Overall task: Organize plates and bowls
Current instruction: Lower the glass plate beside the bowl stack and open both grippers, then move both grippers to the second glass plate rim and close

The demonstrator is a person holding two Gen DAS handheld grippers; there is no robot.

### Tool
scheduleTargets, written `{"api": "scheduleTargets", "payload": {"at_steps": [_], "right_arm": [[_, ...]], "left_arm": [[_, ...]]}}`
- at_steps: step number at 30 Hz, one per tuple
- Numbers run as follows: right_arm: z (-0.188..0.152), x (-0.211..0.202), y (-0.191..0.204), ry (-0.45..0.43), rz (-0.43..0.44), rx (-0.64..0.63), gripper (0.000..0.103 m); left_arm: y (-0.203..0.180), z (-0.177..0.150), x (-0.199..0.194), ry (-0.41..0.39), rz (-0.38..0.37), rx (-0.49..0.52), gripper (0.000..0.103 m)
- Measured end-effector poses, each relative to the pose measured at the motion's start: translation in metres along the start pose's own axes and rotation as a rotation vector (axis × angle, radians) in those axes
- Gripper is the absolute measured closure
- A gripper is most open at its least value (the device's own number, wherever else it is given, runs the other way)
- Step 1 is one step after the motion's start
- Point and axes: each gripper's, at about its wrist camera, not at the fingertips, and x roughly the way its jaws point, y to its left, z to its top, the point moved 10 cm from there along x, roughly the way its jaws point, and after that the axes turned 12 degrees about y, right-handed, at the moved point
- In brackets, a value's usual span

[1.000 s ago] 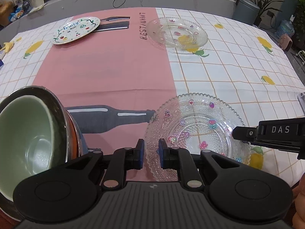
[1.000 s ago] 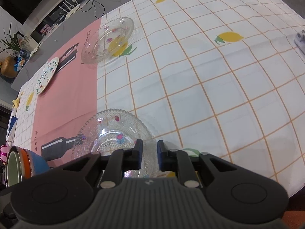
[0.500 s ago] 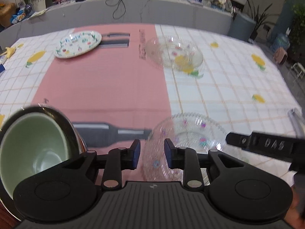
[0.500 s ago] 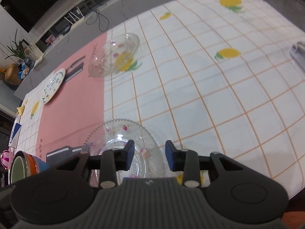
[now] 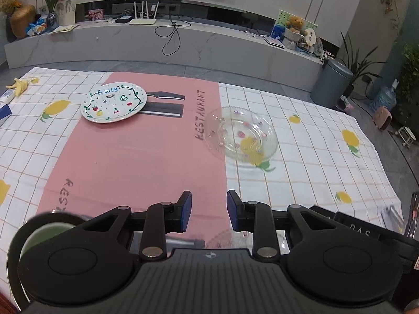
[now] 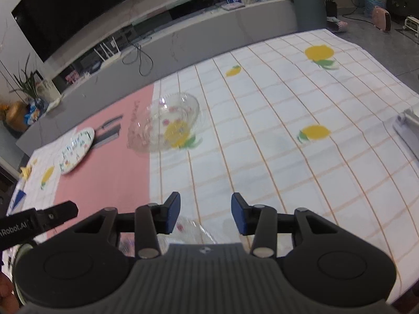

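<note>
Plates sit apart on my lemon-print tablecloth (image 5: 314, 141): a clear glass plate (image 5: 241, 134) mid-table, a painted fruit plate (image 5: 114, 102) on the pink panel beyond it, another glass plate (image 6: 193, 231) just beneath my claws. My left gripper (image 5: 208, 213) stands partly parted, empty. My right gripper (image 6: 205, 213) is opening, nothing between its pads.

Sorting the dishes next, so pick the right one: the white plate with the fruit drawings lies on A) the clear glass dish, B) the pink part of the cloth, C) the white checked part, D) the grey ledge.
B: the fruit plate rests flat on the cloth's pink panel, apart from the glass dish.
</note>
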Motion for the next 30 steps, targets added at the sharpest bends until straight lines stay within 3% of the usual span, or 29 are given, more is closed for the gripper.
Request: {"api": "scheduleTargets", "payload": {"at_steps": [8, 13, 15, 21, 30], "right_arm": [[0.046, 0.008, 0.008, -0.089, 0.0, 0.025, 0.057], [0.075, 0.023, 0.011, -0.09, 0.047, 0.062, 0.057], [0.085, 0.032, 0.011, -0.08, 0.05, 0.07, 0.057], [0.109, 0.071, 0.004, -0.018, 0.039, 0.086, 0.058], [0.129, 0.121, -0.015, 0.053, 0.012, 0.139, 0.058]], "left_arm": [[-0.007, 0.031, 0.011, -0.043, 0.022, -0.003, 0.067], [-0.013, 0.052, 0.028, -0.042, 0.018, -0.033, 0.066], [-0.012, 0.062, 0.038, -0.044, 0.012, -0.069, 0.059], [-0.002, 0.083, 0.074, -0.003, -0.007, -0.182, 0.054], [0.014, 0.096, 0.129, 0.049, 0.039, -0.277, 0.044]]}}
